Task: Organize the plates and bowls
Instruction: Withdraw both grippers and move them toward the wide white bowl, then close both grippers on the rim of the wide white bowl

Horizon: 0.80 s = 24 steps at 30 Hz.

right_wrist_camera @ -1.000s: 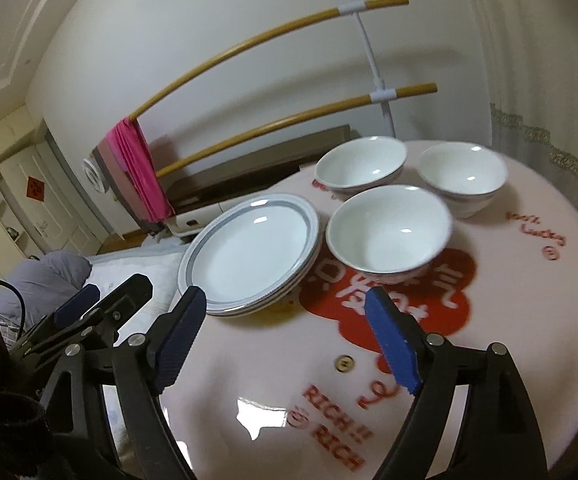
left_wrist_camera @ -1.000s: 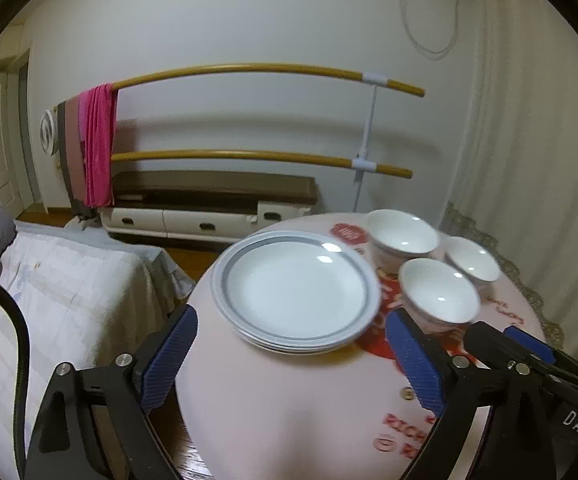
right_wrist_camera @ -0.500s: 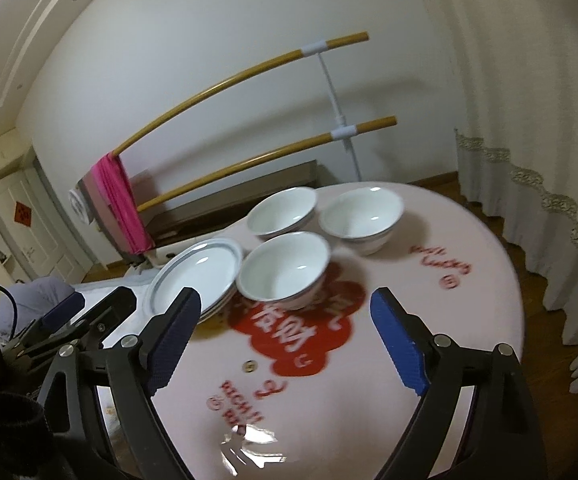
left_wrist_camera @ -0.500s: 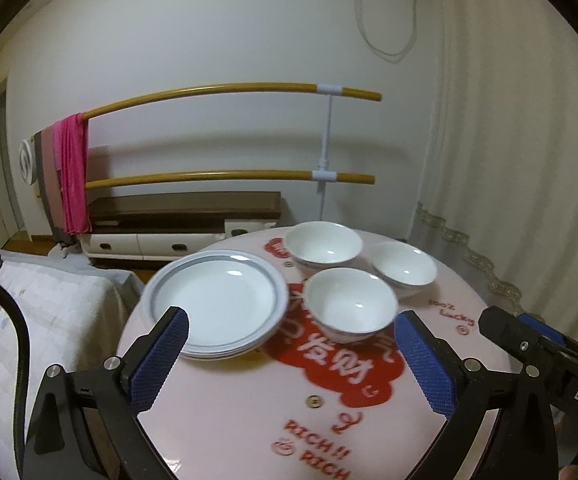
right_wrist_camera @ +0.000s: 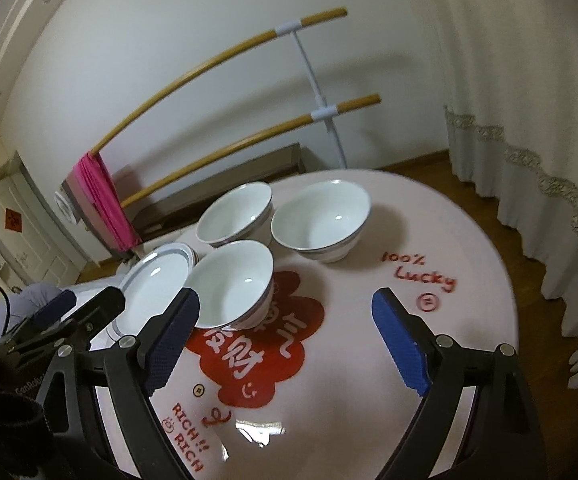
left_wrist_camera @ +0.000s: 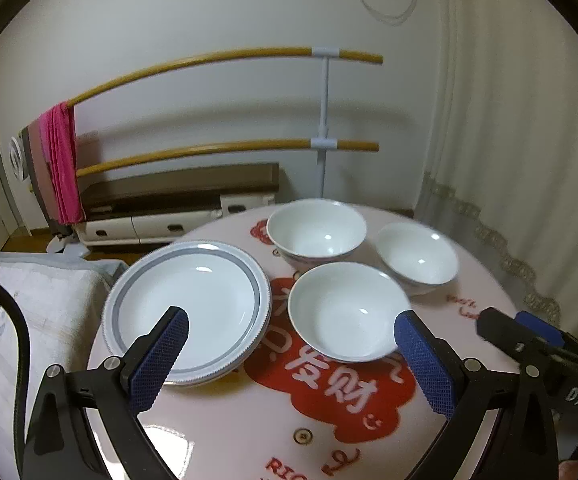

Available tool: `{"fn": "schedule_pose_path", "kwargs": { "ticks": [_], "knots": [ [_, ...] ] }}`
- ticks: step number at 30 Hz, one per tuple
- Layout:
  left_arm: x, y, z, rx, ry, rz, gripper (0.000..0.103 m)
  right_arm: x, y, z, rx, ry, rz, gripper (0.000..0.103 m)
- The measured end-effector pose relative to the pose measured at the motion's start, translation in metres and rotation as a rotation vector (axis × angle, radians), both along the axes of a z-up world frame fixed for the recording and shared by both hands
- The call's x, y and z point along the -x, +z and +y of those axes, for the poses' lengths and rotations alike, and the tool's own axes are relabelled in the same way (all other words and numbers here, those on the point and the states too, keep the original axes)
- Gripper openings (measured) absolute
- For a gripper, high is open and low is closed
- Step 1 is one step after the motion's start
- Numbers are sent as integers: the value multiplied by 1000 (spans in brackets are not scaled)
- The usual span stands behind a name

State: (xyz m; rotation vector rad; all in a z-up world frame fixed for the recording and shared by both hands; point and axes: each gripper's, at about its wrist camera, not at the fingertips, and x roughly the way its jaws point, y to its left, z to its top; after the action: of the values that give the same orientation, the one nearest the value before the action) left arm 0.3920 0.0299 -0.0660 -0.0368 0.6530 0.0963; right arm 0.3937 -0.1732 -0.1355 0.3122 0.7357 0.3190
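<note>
A stack of grey-rimmed white plates (left_wrist_camera: 185, 300) (right_wrist_camera: 157, 284) lies at the left edge of the round pink table (left_wrist_camera: 249, 420) (right_wrist_camera: 429, 360). Three white bowls stand upright beside it: a near one (left_wrist_camera: 345, 312) (right_wrist_camera: 233, 280), a far one (left_wrist_camera: 317, 232) (right_wrist_camera: 235, 216) and a right one (left_wrist_camera: 417, 260) (right_wrist_camera: 321, 216). My left gripper (left_wrist_camera: 289, 320) hovers open in front of the near bowl and the plates, holding nothing. My right gripper (right_wrist_camera: 285, 300) is open too, over the red print right of the near bowl, touching nothing.
A drying rack with two wooden bars (left_wrist_camera: 225, 148) and a pink towel (left_wrist_camera: 63, 160) stands behind the table, with a low bench (left_wrist_camera: 177, 192) under it. A curtain (right_wrist_camera: 529, 160) hangs to the right. A bed (left_wrist_camera: 41, 312) lies on the left.
Both grippers have swung to the right across the table; the plates slid from the middle of the left view to its left, and the near bowl now lies ahead. The dishes stayed put.
</note>
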Motion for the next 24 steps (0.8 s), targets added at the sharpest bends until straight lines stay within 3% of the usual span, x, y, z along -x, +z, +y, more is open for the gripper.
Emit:
{"fn": "schedule_pose_path", "kwargs": {
  "ticks": [7,11,16,19,21,24],
  "knots": [
    [-58,-17,9,-38,7,85,93,-48,-36,26,16,43,90,88],
    [-77,-20,15,-54,4,97,93,-68,-50,36,18,71,127,79],
    [-101,-30,10,-65,-26,126,89,-84,-66,47,19,108,176,54],
    [-118,-39,5,-65,-47,152,79,-86,-75,47,5,127,194,41],
    [-126,-42,2,-60,-59,170,72,-85,-75,45,-9,136,189,27],
    [-135,-45,-1,-39,-89,190,60,-84,-77,39,-6,136,191,20]
  ]
}}
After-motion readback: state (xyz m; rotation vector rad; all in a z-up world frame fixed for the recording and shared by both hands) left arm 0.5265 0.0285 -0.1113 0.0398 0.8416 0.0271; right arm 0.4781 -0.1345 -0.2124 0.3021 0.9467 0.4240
